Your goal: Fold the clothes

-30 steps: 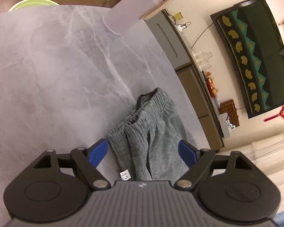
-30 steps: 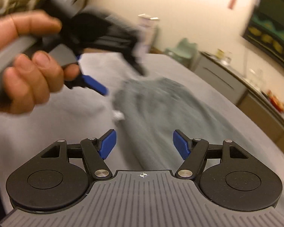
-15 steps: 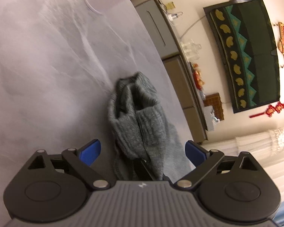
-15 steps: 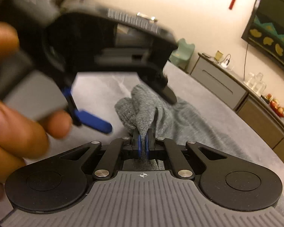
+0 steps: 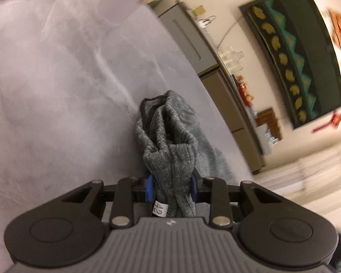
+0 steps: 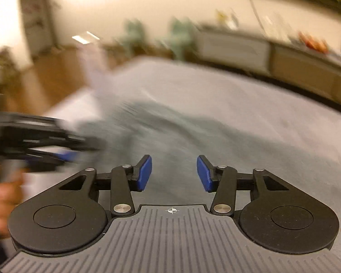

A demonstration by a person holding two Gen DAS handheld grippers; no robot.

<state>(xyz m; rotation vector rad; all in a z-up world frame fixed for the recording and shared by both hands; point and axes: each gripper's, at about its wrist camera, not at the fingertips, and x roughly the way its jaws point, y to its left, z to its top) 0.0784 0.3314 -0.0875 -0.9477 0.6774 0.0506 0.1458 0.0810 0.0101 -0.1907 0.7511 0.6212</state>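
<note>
Grey knit trousers (image 5: 168, 136) with a white "42" tag lie on the grey marble table (image 5: 56, 91). Their waistband end is bunched up between the blue pads of my left gripper (image 5: 171, 183). Its jaws are closing and the pads press on the fabric from both sides. In the right wrist view my right gripper (image 6: 174, 173) hangs above the cloth with its jaws opening and nothing between them. The trousers (image 6: 170, 125) spread out blurred beyond it. At the left edge a hand (image 6: 2, 195) holds the left gripper (image 6: 75, 153), blurred by motion.
A low sideboard (image 5: 216, 72) with glasses and small items runs along the wall past the table's far edge, under a dark green wall hanging (image 5: 295, 56). A pale lilac chair back (image 5: 125, 0) stands at the table's far side. Green chairs (image 6: 181, 34) stand farther off.
My left jaws have closed from wide open onto the bunched waistband. The right gripper has let go of the fabric, opened, and swung away from the left one; its view is now blurred.
</note>
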